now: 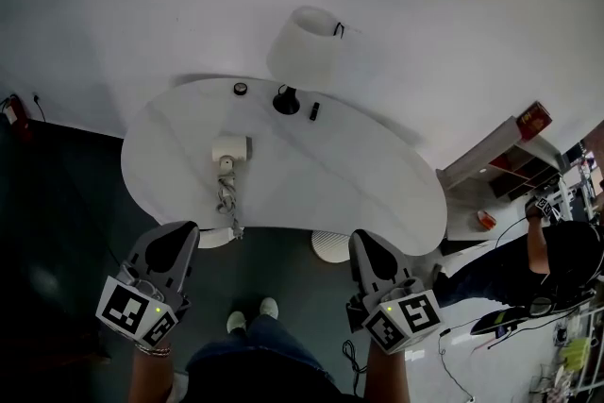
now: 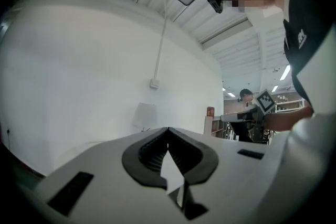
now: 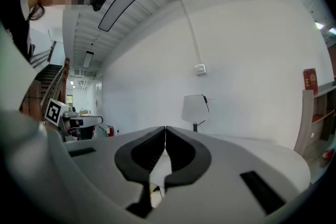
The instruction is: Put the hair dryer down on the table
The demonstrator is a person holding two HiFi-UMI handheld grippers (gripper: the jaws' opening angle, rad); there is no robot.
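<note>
A white hair dryer (image 1: 230, 149) lies on the left part of the white table (image 1: 377, 193), its coiled cord (image 1: 227, 200) trailing toward the near edge. In the head view my left gripper (image 1: 173, 238) is below the table's near left edge, well short of the dryer. Its jaws are shut with nothing between them, as the left gripper view (image 2: 168, 140) shows. Near the table's front right edge is my right gripper (image 1: 366, 248), likewise shut and empty, as in its own view (image 3: 165, 136).
A white table lamp (image 1: 304, 47) with a black base stands at the table's back, beside a small round object (image 1: 241, 89) and a small black item (image 1: 314, 110). A shelf unit (image 1: 510, 156) and another person (image 1: 557, 255) are at right. Dark floor lies below.
</note>
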